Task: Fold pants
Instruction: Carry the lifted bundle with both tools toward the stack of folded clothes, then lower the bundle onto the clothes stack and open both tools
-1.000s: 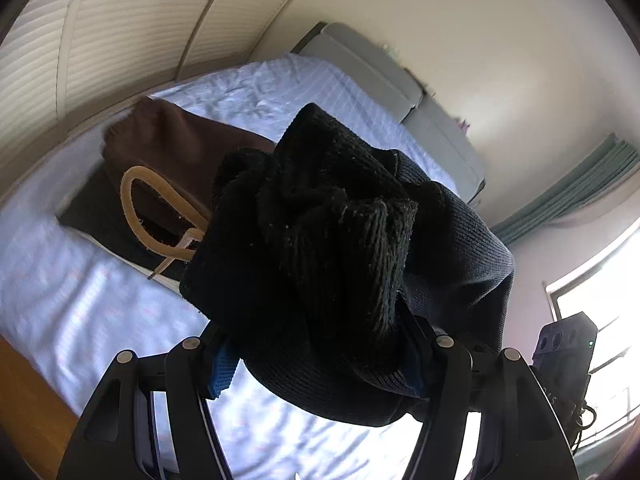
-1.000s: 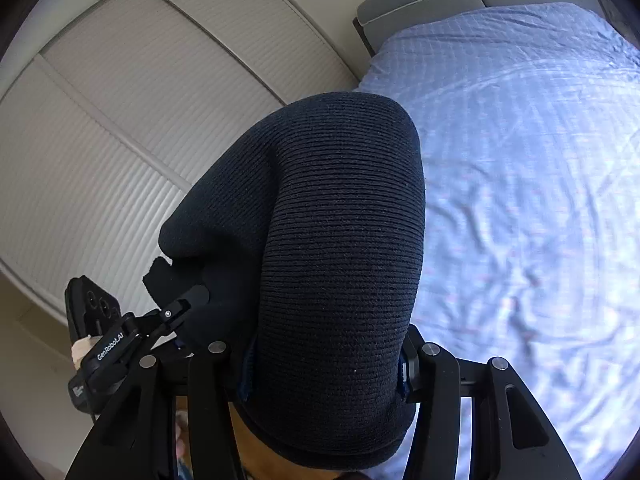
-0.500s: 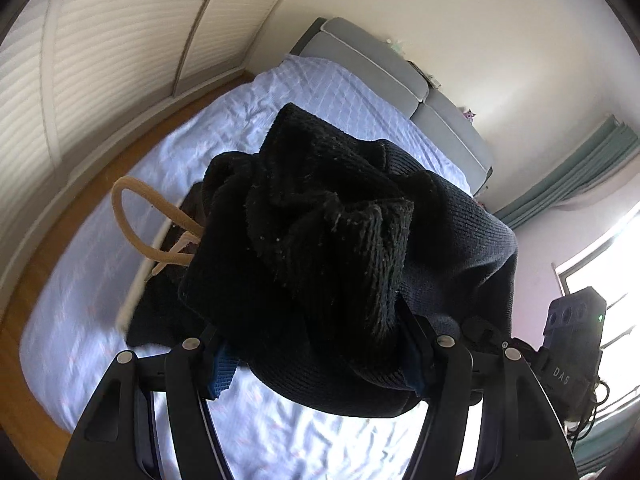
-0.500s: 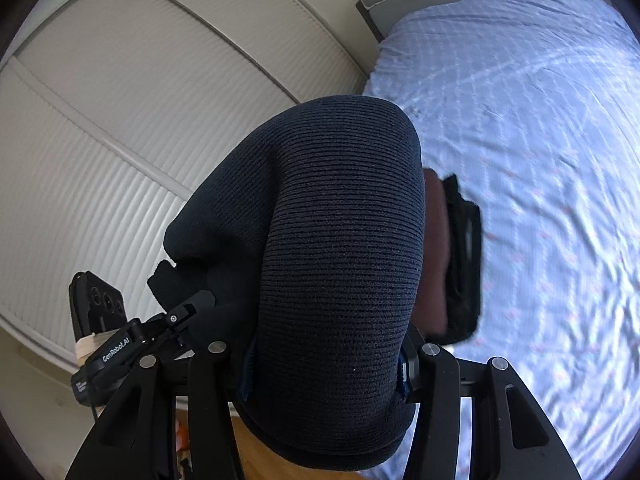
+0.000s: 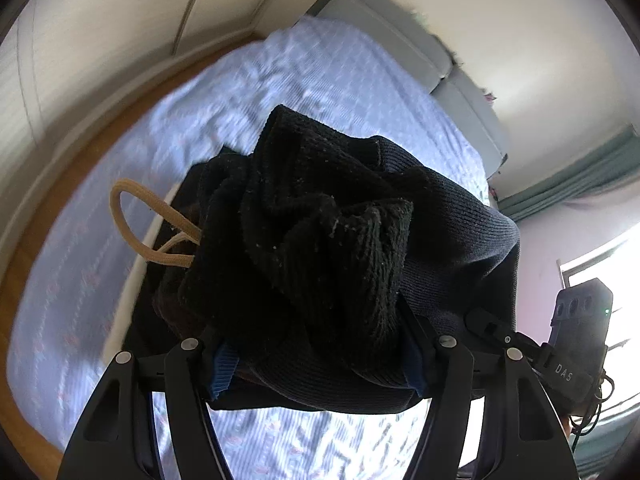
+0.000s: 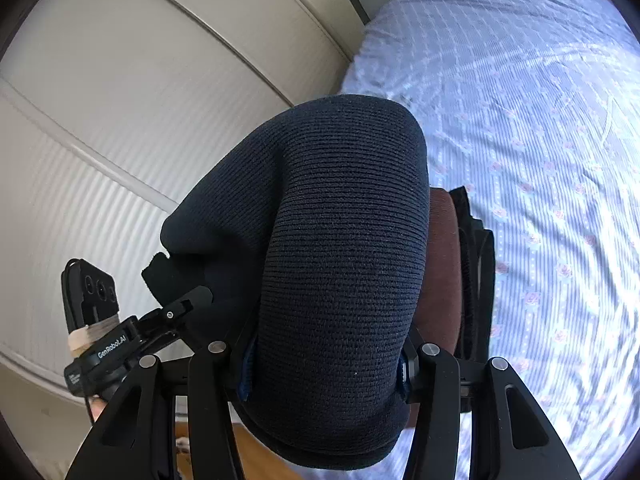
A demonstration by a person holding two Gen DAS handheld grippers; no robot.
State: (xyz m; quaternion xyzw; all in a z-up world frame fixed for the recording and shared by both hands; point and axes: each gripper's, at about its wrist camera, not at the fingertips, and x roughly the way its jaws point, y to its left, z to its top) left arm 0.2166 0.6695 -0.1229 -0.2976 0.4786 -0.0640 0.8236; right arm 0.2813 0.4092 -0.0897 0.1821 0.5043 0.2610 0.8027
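Left tool (image 5: 316, 364) and right tool (image 6: 324, 364) each gripped the bunched dark navy knitted pants (image 6: 340, 240) above the lilac-sheeted bed (image 6: 540, 120).

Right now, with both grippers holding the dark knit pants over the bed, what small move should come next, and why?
Probably lower both grippers together toward the stack of folded clothes. The left gripper and right gripper each clamp a bunched part of the dark knit pants, held above the blue bedsheet, with the stack directly beneath, so setting them down there seems next.
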